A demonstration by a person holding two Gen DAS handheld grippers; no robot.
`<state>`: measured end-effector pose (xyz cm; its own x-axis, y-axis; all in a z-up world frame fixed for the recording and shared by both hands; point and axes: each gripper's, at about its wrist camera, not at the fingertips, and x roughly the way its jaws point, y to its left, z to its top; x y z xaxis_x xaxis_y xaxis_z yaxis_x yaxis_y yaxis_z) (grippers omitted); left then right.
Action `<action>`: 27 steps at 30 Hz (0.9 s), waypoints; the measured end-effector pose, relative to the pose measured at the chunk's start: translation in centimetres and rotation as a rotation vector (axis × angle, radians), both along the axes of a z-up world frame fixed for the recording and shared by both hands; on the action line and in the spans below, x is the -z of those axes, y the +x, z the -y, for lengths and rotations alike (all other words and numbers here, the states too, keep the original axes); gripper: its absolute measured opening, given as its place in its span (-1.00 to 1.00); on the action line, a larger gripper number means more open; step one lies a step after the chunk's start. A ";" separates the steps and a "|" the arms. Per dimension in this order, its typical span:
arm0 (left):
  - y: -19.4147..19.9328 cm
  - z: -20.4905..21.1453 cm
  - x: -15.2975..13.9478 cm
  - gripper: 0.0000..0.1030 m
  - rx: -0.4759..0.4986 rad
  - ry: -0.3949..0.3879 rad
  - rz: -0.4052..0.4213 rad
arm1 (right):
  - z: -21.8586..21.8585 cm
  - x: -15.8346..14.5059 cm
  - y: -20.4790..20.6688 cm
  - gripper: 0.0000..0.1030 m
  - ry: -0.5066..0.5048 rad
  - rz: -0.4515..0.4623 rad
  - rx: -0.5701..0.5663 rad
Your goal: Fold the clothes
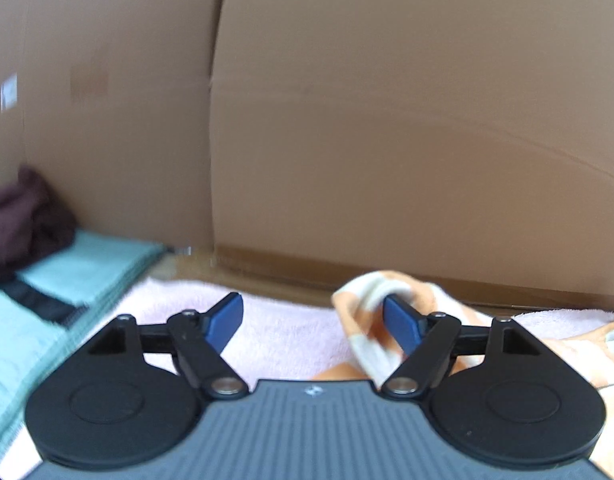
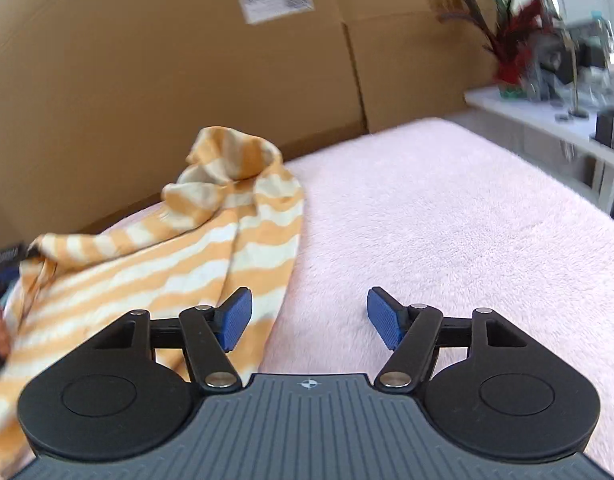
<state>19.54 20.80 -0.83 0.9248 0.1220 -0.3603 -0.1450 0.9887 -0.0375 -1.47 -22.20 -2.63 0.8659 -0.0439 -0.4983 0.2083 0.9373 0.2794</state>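
Observation:
An orange-and-white striped garment (image 2: pixel 211 240) lies crumpled on the pink fluffy blanket (image 2: pixel 447 208), with one bunched end standing up near the cardboard. In the right wrist view my right gripper (image 2: pixel 309 320) is open just right of the garment's edge, and its left pad (image 2: pixel 237 318) overlaps the cloth. Nothing sits between its pads. In the left wrist view the same garment (image 1: pixel 363 300) bunches up around the right pad (image 1: pixel 401 324) of my left gripper (image 1: pixel 313 322). That gripper stands open over the pink blanket (image 1: pixel 283 332), and no cloth is pinched.
Tall cardboard walls (image 1: pixel 387 120) close off the back of the blanket. Folded teal cloths (image 1: pixel 87 268) and a dark maroon garment (image 1: pixel 23 216) lie at the left. A white table (image 2: pixel 547 120) with a red plant (image 2: pixel 515 44) and clutter stands at the right.

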 end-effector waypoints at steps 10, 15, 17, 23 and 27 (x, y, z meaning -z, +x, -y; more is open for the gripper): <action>0.2 -0.5 0.4 0.87 -0.013 -0.018 -0.019 | -4.6 0.1 1.9 -0.70 -0.108 -0.024 -0.118; 0.9 -0.8 0.6 0.88 -0.013 -0.039 -0.028 | -1.8 0.3 1.5 -0.84 0.081 0.014 -0.053; 0.8 -0.7 0.5 0.88 -0.013 -0.033 -0.020 | -0.6 0.0 1.3 -0.85 0.077 0.024 0.014; 0.9 -1.1 0.4 0.90 -0.012 -0.056 -0.023 | 5.4 -3.1 2.6 -0.86 -0.036 0.049 0.271; 0.4 -1.3 0.2 0.90 -0.013 -0.084 -0.026 | 10.2 -4.3 3.6 -0.34 -0.169 -0.007 0.507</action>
<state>19.92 22.11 -1.01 0.9134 0.1023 -0.3940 -0.1600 0.9802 -0.1166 2.17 -32.39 1.70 0.7121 -0.5360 -0.4535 0.6479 0.7505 0.1302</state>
